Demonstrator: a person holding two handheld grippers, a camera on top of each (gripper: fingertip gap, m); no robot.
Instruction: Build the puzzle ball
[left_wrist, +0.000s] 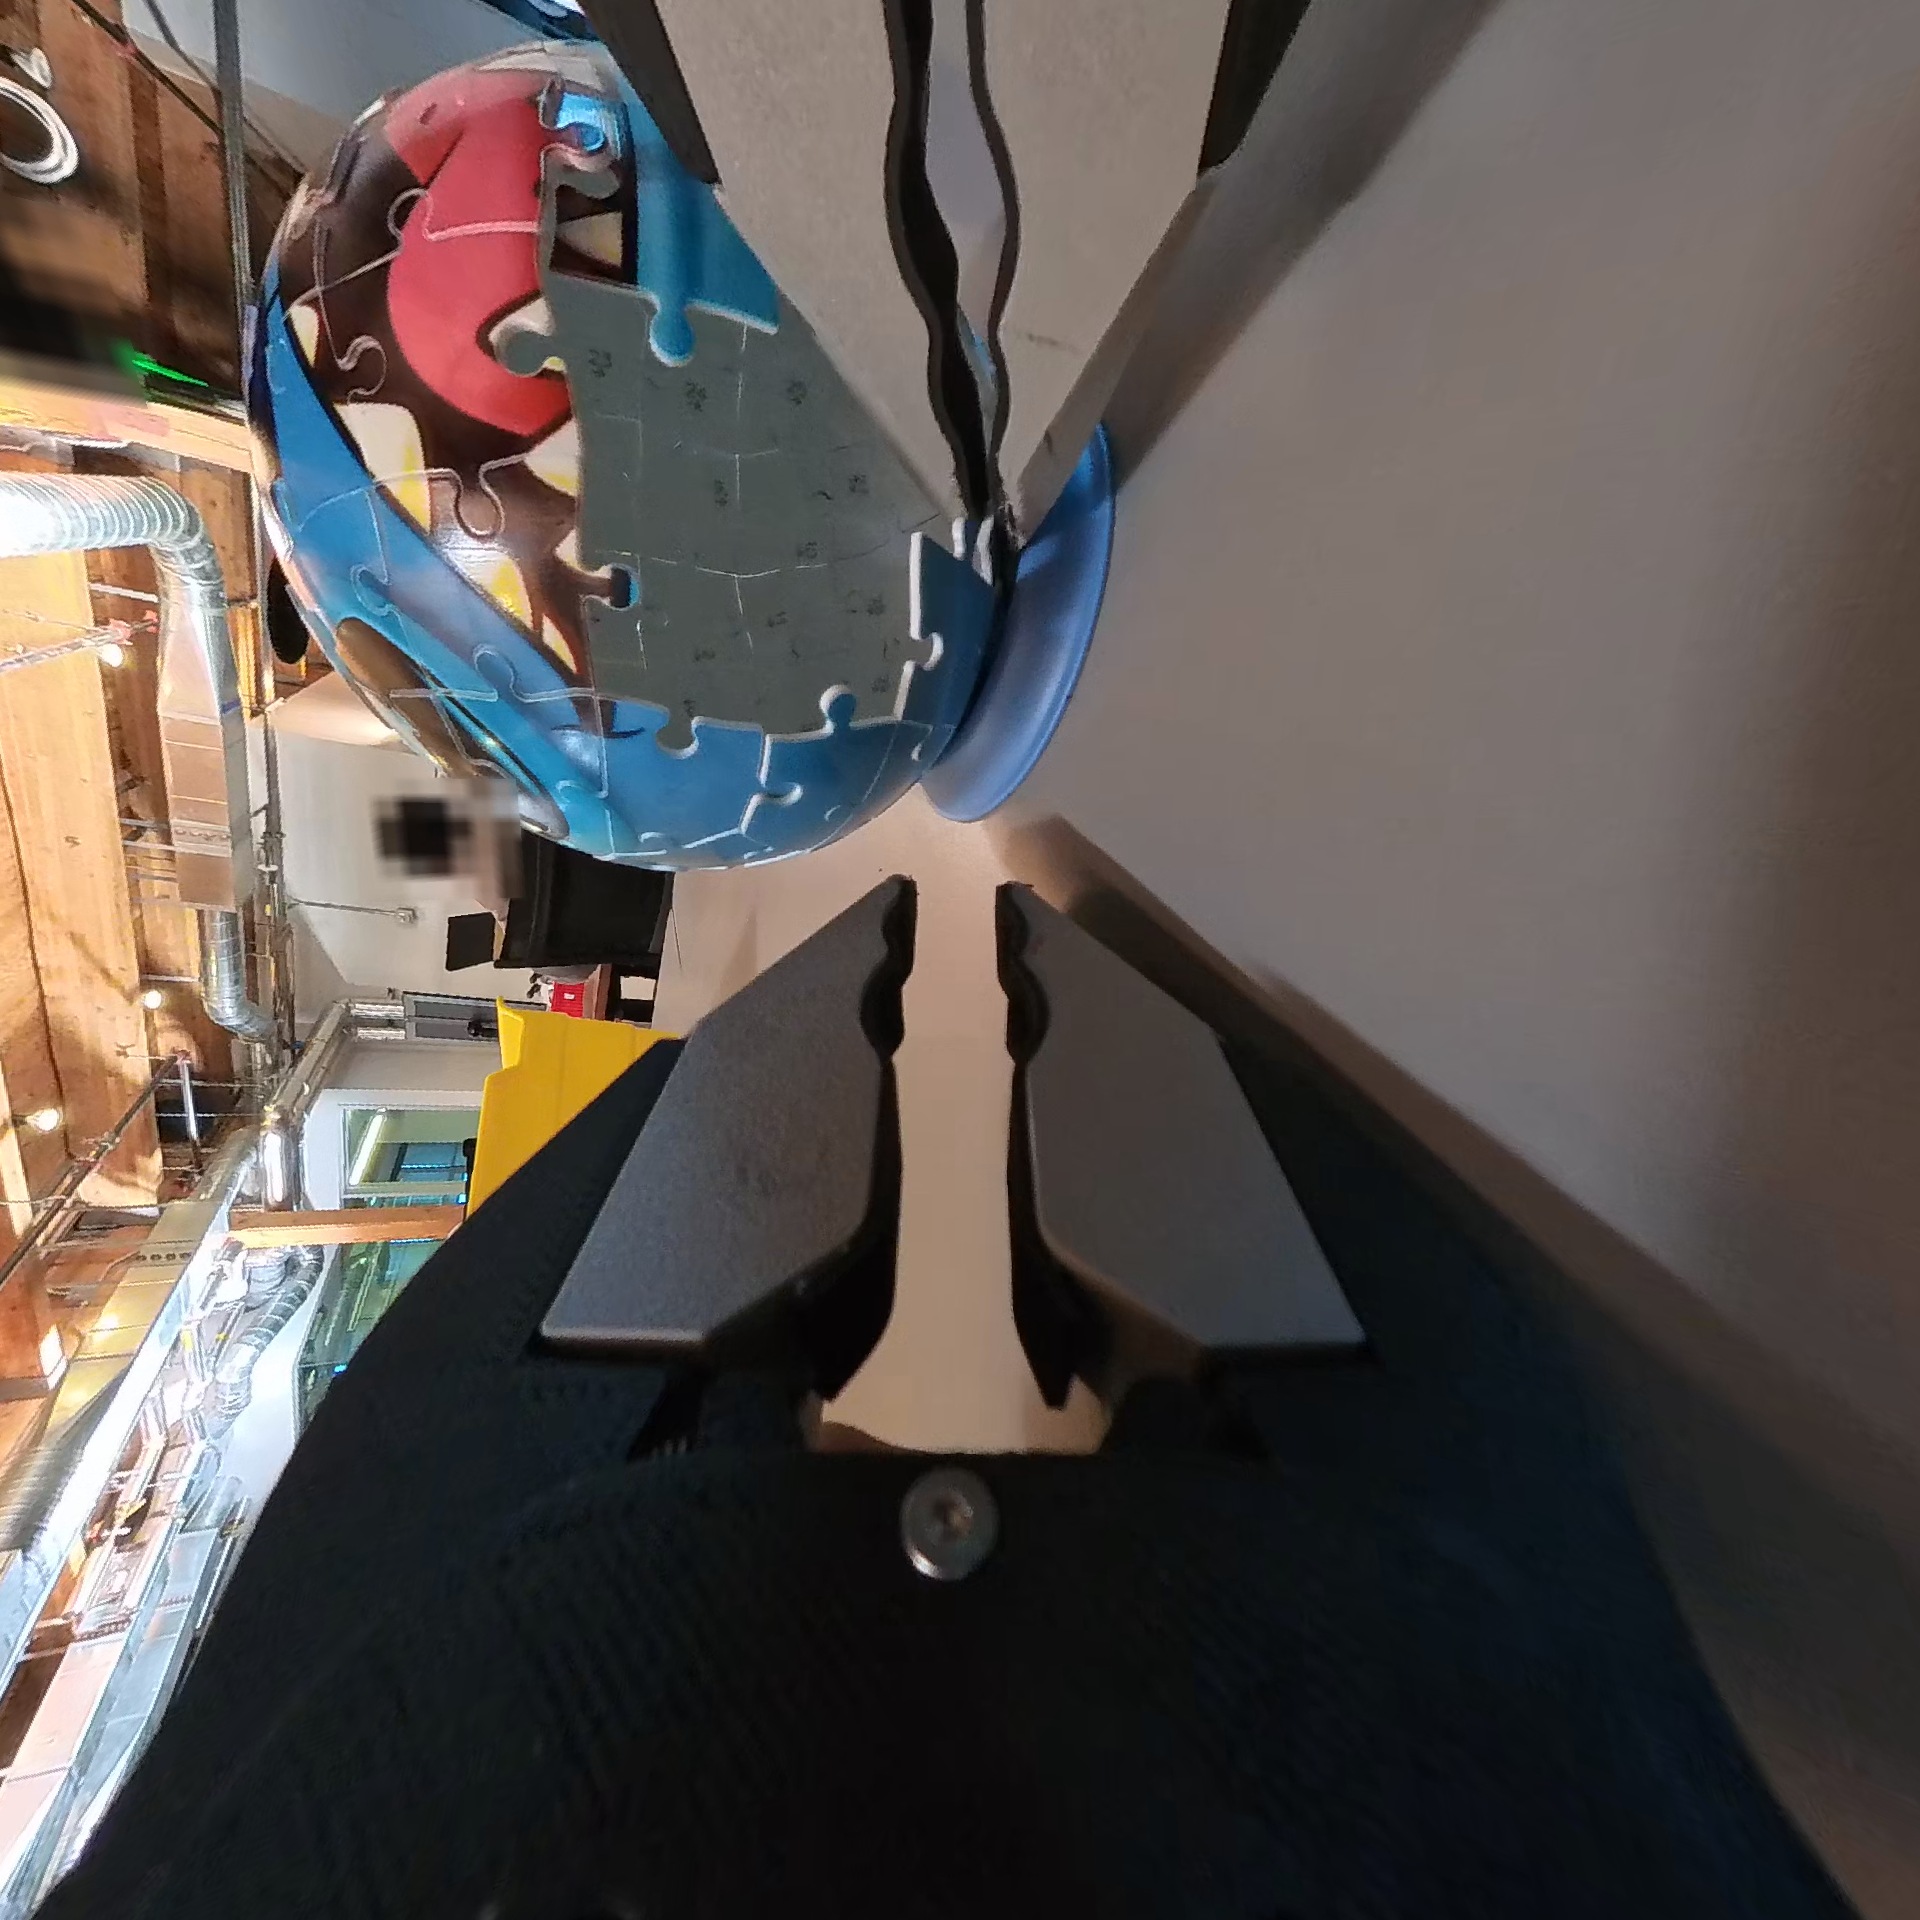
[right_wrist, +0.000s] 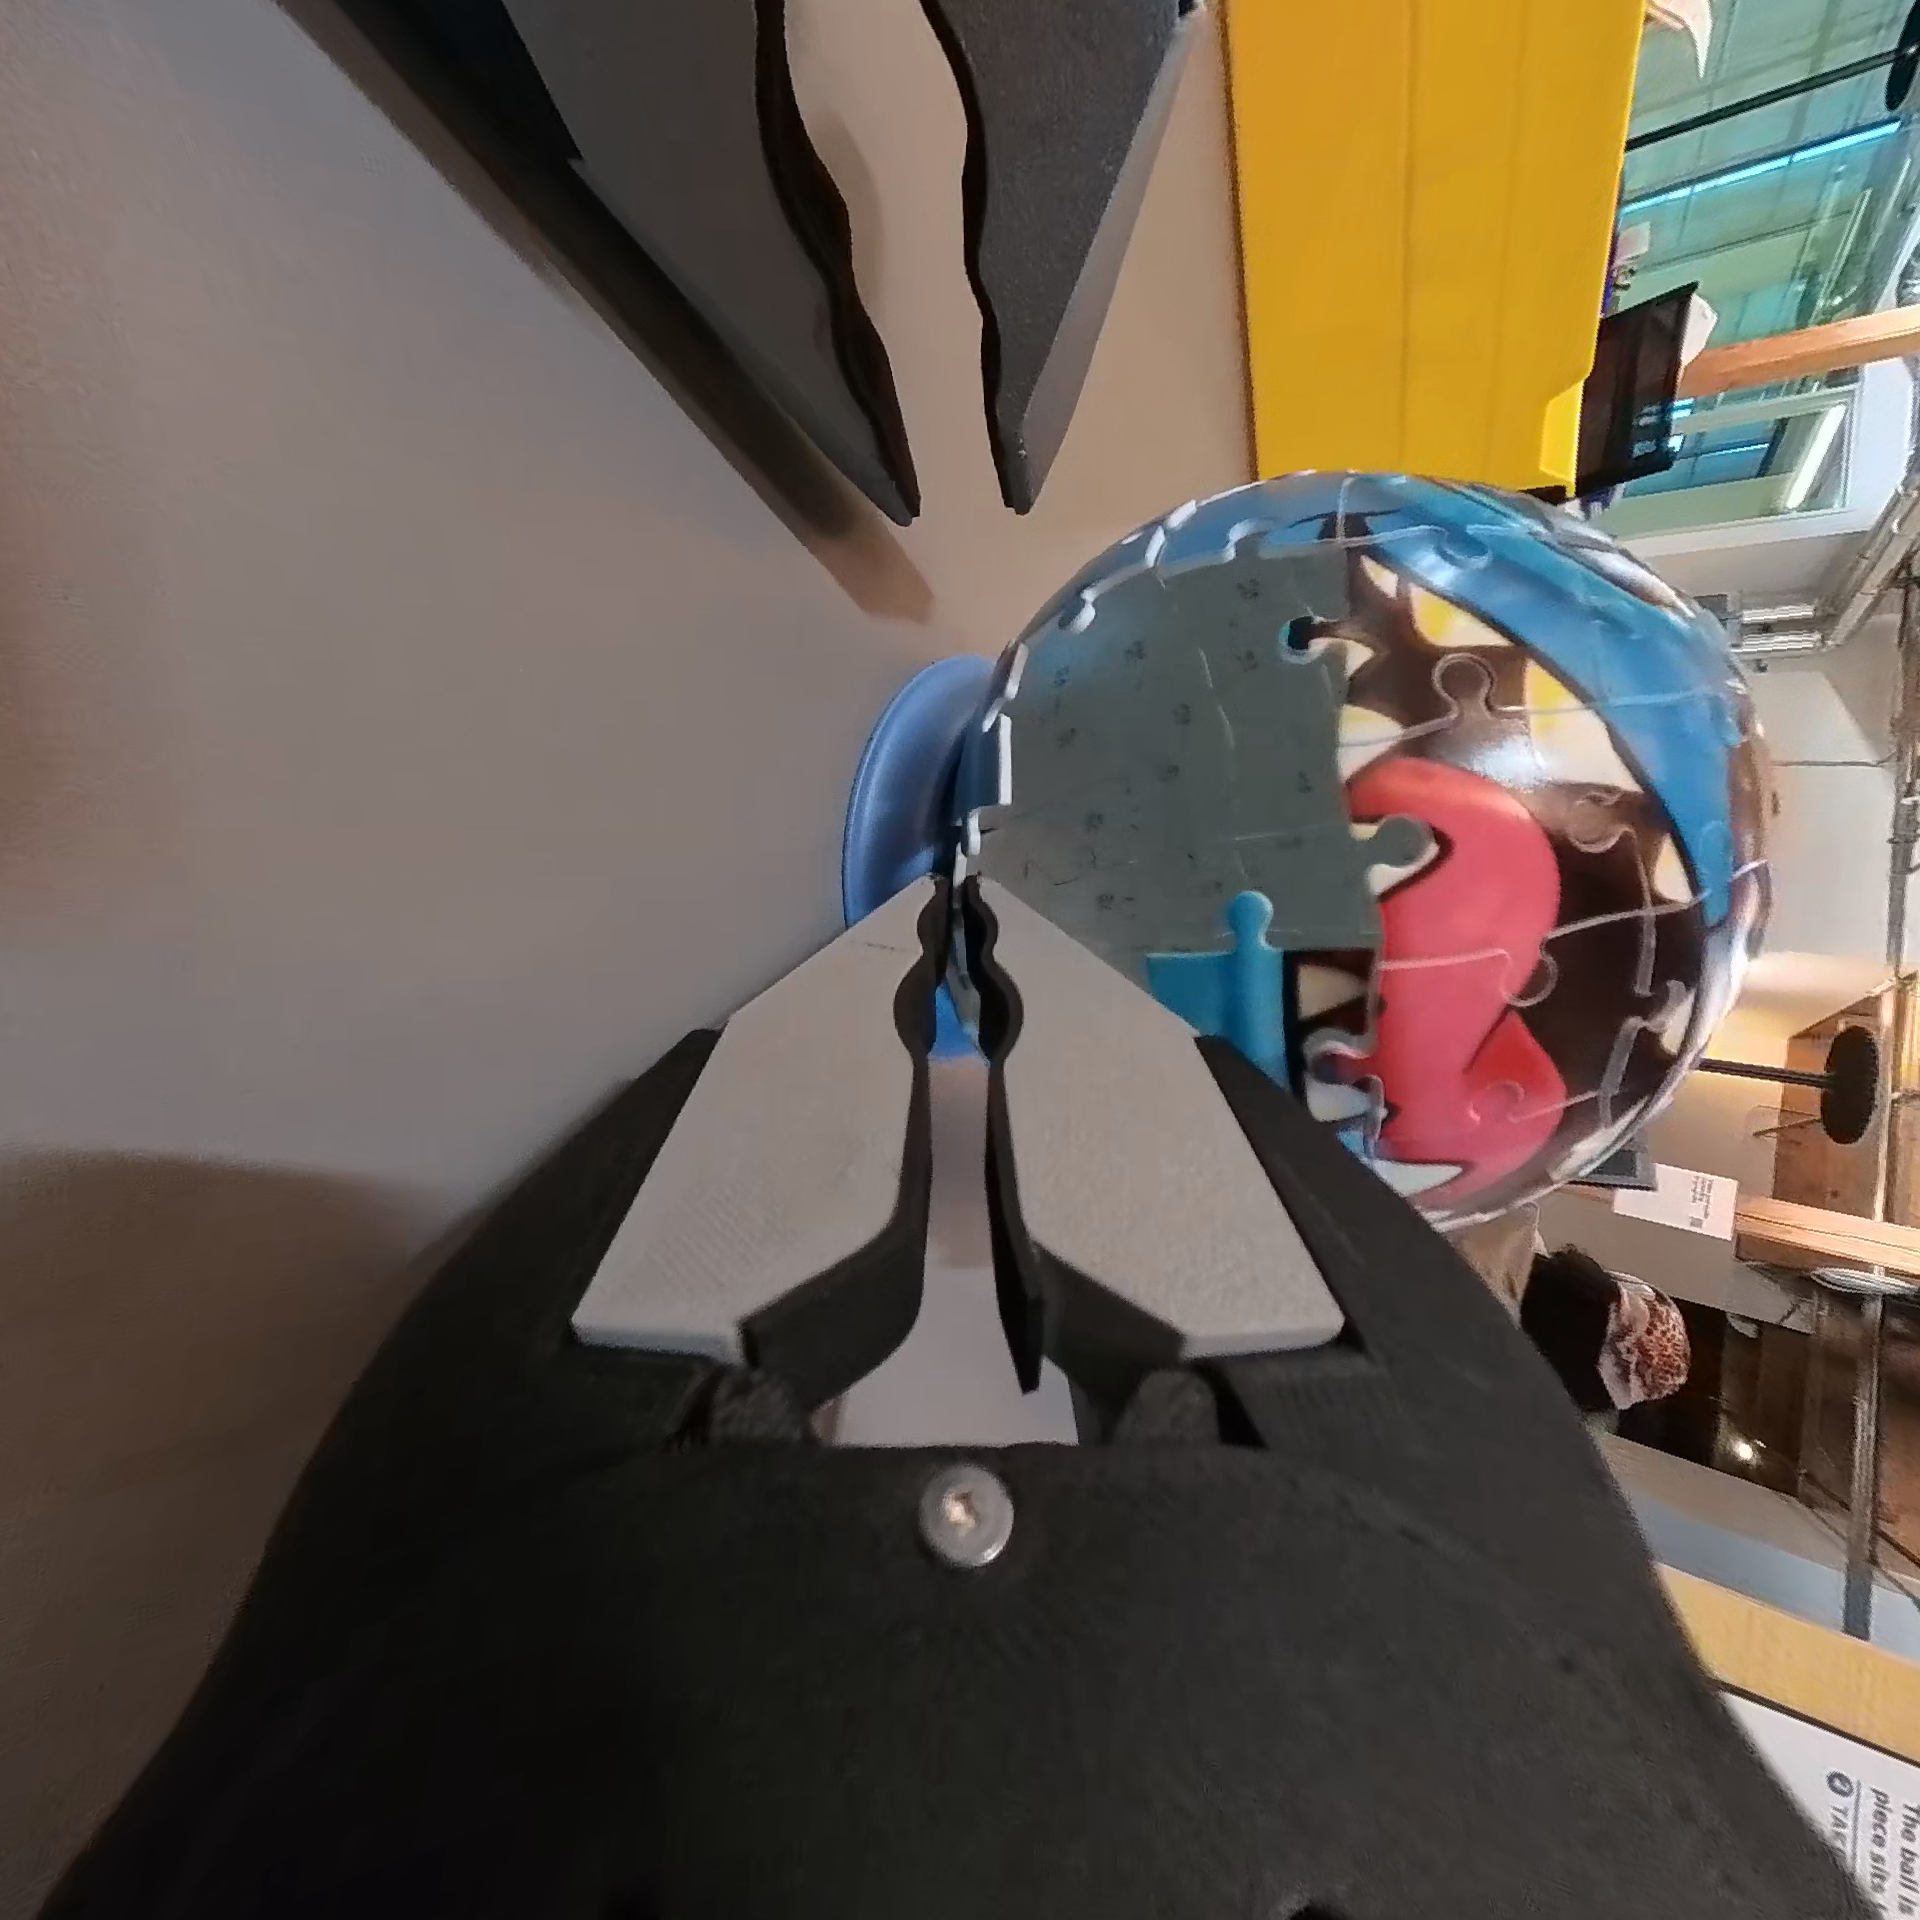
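Observation:
The puzzle ball (left_wrist: 416, 520) is blue with a red and brown picture and sits on a blue stand (left_wrist: 1039, 644) on the white table (left_wrist: 1455, 520). A gap in its shell shows the grey inner side (left_wrist: 727, 499). My right gripper (right_wrist: 956, 894) is shut on a thin puzzle piece (right_wrist: 972, 842) at the gap's edge, next to the stand (right_wrist: 894, 769). It also shows in the left wrist view (left_wrist: 982, 509). My left gripper (left_wrist: 956, 894) is slightly open and empty, just short of the ball (right_wrist: 1558, 831). It shows opposite in the right wrist view (right_wrist: 961, 509).
A yellow bin (right_wrist: 1403, 208) stands on the table (right_wrist: 416, 520) behind the ball, also in the left wrist view (left_wrist: 551, 1060). A person (right_wrist: 1621, 1330) is far off in the room. Shelving and ducts fill the background. The tips of one gripper are about 6 cm away from the tips of the other.

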